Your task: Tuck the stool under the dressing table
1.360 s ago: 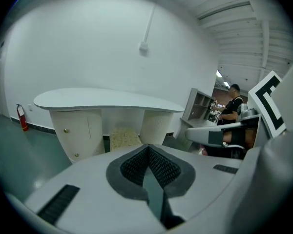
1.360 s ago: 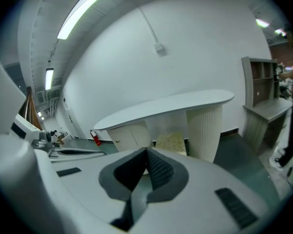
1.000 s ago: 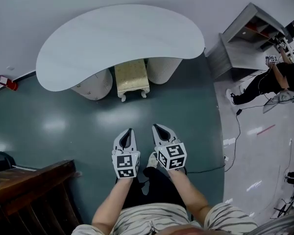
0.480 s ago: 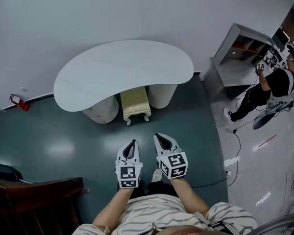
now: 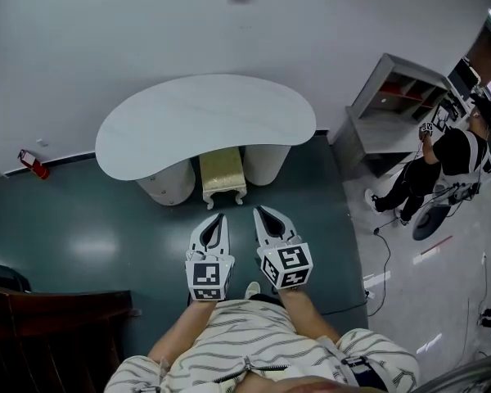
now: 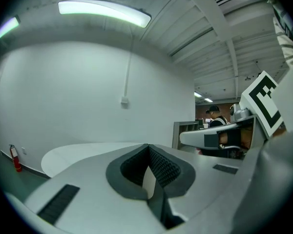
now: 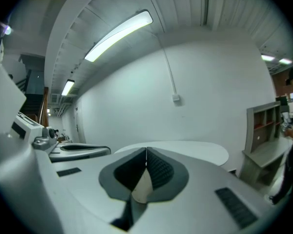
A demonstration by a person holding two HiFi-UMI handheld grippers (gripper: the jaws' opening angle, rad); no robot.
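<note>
Fingers of left gripper (image 5: 217, 222) and right gripper (image 5: 263, 216) are pressed shut and empty, lower centre. Stool (image 5: 222, 174) sits mid-frame, mostly beneath dressing table (image 5: 204, 125), front end protruding. Judged rigid, fairly light, padded top; should slide on smooth floor (image 5: 90, 219). Best contact: front seat edge.

One stool (image 5: 222, 173), one dressing table (image 5: 204, 125), two hand-held grippers (image 5: 215, 219) (image 5: 262, 213)

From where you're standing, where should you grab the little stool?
Probably the near seat edge of the stool, coming from the person's side. Only that end pokes out from under the dressing table, and the rounded pedestals close in both its sides.
</note>
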